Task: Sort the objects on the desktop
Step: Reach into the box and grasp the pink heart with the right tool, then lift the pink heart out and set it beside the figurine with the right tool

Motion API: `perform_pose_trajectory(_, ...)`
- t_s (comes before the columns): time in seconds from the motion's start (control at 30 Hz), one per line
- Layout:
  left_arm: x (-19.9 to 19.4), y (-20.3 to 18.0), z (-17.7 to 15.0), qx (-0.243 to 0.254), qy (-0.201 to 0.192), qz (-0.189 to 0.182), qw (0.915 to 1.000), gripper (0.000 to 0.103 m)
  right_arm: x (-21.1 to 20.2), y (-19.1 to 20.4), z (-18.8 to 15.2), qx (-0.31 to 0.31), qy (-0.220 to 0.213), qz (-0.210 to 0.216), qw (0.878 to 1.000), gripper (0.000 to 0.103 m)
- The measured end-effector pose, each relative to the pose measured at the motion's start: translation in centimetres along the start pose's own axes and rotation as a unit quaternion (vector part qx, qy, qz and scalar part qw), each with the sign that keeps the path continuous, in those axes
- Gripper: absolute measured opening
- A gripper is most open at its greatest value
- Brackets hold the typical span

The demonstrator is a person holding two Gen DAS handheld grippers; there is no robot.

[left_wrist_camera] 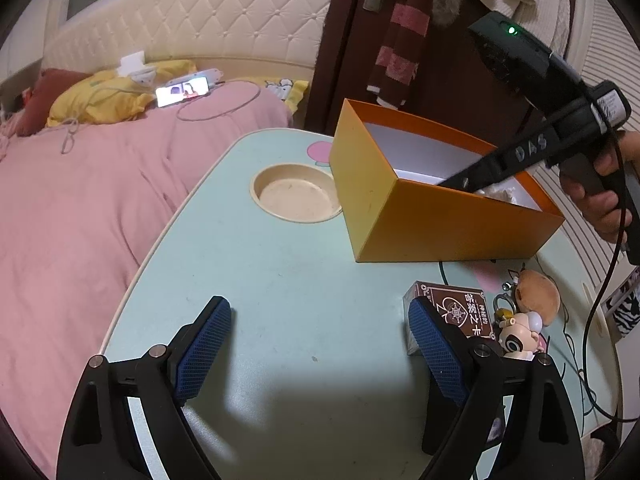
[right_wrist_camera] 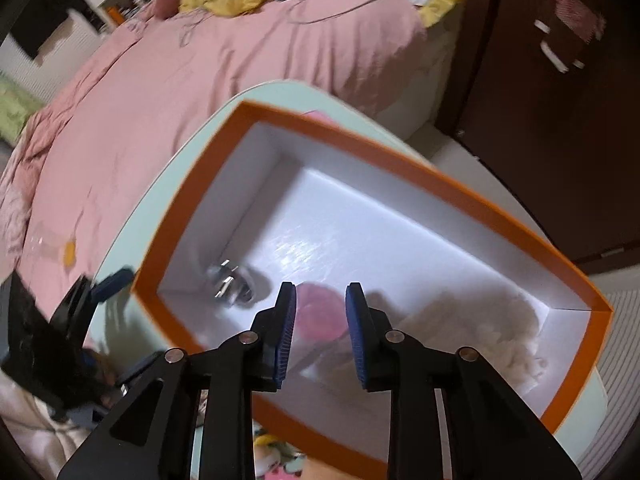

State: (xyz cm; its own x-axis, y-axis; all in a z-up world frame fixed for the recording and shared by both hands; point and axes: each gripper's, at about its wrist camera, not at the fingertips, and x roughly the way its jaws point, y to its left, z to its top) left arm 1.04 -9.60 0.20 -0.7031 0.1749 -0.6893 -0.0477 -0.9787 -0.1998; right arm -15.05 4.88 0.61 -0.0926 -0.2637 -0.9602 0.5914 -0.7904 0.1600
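An orange box point(left_wrist_camera: 432, 220) with a white inside stands on the pale green table point(left_wrist_camera: 280, 280). My left gripper point(left_wrist_camera: 320, 344) is open and empty, low over the table in front of the box. Beside its right finger lie a brown card box point(left_wrist_camera: 460, 308), a small big-eyed figurine point(left_wrist_camera: 520, 336) and a brown plush keychain point(left_wrist_camera: 538, 294). My right gripper point(right_wrist_camera: 321, 320) is open over the box point(right_wrist_camera: 400, 248), its fingers reaching inside. In the box lie a metal clip point(right_wrist_camera: 230, 282), a pink round thing point(right_wrist_camera: 320, 316) and a white fluffy thing point(right_wrist_camera: 492, 328).
A round beige cup recess point(left_wrist_camera: 296, 194) is set in the table left of the box. A pink bed point(left_wrist_camera: 100, 200) runs along the table's left edge, with a lit phone point(left_wrist_camera: 182, 91) on it. A dark door point(left_wrist_camera: 420, 60) stands behind. A black cable point(left_wrist_camera: 600, 320) hangs at right.
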Motion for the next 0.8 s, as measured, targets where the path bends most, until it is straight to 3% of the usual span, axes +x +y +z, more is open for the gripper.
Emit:
perform_pose_trajectory(0.1, 0.0, 0.0, 0.0, 0.001, 0.001, 0.000, 1.0000, 0.090, 0.9, 0.7, -0.1, -0.015, 0.010, -0.025, 1.000, 0.038)
perform_pose_trajectory(0.17, 0.0, 0.2, 0.0, 0.000, 0.001, -0.001, 1.0000, 0.090, 1.2, 0.5, -0.2, -0.005, 0.010, -0.017, 1.000, 0.038)
perform_pose_trajectory(0.23, 0.0, 0.2, 0.0, 0.001, 0.001, 0.000, 1.0000, 0.091, 1.4, 0.1, -0.1, 0.005, 0.011, -0.005, 1.000, 0.024)
perform_pose_trajectory(0.4, 0.0, 0.2, -0.1, 0.003, 0.001, -0.001, 1.0000, 0.091, 1.1, -1.8, -0.2, 0.048, 0.011, 0.035, 0.998, 0.023)
perform_pose_trajectory(0.67, 0.1, 0.0, -0.2, 0.008, 0.003, 0.003, 1.0000, 0.091, -4.2, -4.2, -2.2, 0.090, -0.080, 0.067, 0.990, 0.023)
perform_pose_trajectory(0.8, 0.2, -0.2, -0.2, 0.011, 0.004, 0.006, 0.9999, 0.091, -8.4, -2.9, -5.9, 0.082, -0.125, 0.076, 0.986, 0.023)
